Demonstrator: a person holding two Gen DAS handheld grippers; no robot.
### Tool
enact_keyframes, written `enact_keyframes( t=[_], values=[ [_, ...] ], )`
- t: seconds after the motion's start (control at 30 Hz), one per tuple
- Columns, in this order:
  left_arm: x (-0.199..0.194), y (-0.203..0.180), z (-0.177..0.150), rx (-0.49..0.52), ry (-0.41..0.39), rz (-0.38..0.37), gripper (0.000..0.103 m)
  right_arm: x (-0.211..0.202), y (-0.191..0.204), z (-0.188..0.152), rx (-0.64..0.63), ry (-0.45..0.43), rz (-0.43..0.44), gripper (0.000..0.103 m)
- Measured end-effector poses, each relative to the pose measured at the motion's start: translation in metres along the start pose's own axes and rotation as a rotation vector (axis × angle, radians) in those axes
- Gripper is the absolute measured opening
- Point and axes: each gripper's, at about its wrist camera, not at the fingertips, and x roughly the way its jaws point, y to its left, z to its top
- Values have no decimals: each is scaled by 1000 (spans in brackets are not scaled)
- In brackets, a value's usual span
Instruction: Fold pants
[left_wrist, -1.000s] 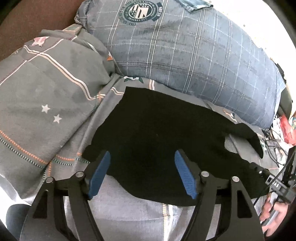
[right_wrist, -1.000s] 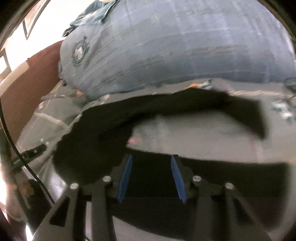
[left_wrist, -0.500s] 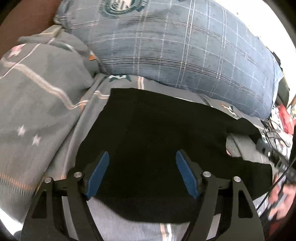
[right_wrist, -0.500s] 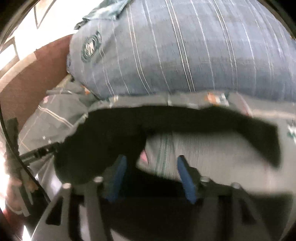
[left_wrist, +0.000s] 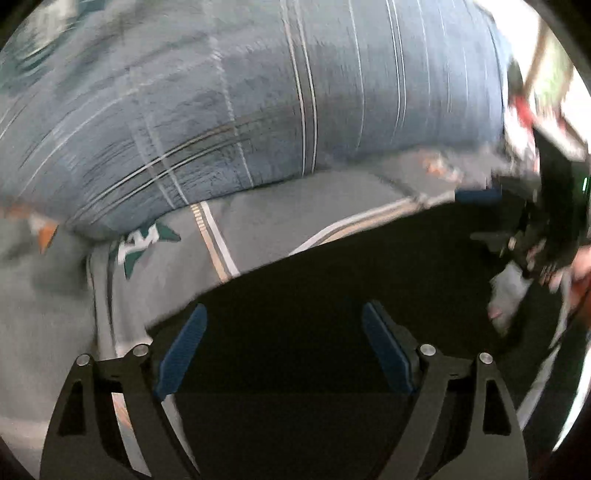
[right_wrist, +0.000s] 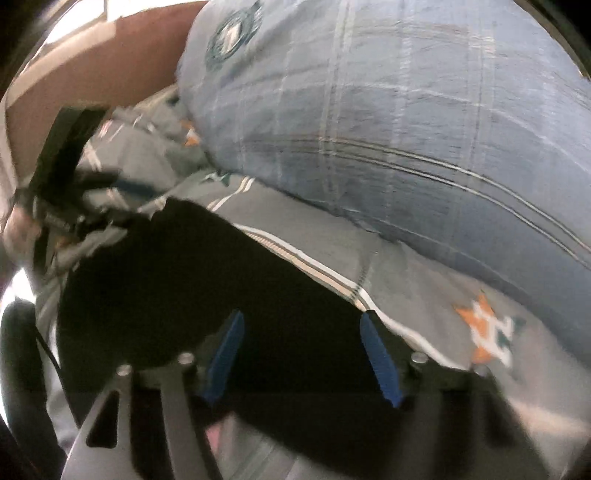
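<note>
- Black pants (left_wrist: 332, 295) were seen spread flat on the grey bedsheet (left_wrist: 258, 221), apparently ready for folding.
- The left gripper (left_wrist: 282, 347) and right gripper (right_wrist: 301, 354) were being opened over the cloth at 6 o'clock, nothing pinched.

Black pants (left_wrist: 332, 295): dark, featureless fabric, spread flat on grey patterned bedsheet below blue plaid pillow. Far edge straight, running diagonally. Same garment in right view (right_wrist: 221, 288). Frames motion-blurred.

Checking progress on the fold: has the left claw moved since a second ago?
Yes. The left claw slid right along the blue plaid pillow, away from its crest.
</note>
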Motion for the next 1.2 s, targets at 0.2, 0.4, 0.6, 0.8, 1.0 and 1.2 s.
enact_keyframes(
  t=[0.2,0.4,0.6,0.8,1.0,1.2],
  values=[
    [45,4,13,162,110,-17,87,43,-13,9,-49,90,30,68],
    [61,14,16,96,105,-94,86,48,-24,9,21,70,102,36],
    [36,7,11,69,113,-57,6,21,4,11,-36,32,14,4],
    [-51,-17,-18,39,-20,-36,6,-68,46,4,-60,-124,-14,4],
    [-122,-49,-97,-60,-37,-114,6,-139,126,-60,-51,-217,129,4],
    [-95,-53,-168,-238,69,-83,10,-88,164,-127,48,-91,140,4]
  ],
)
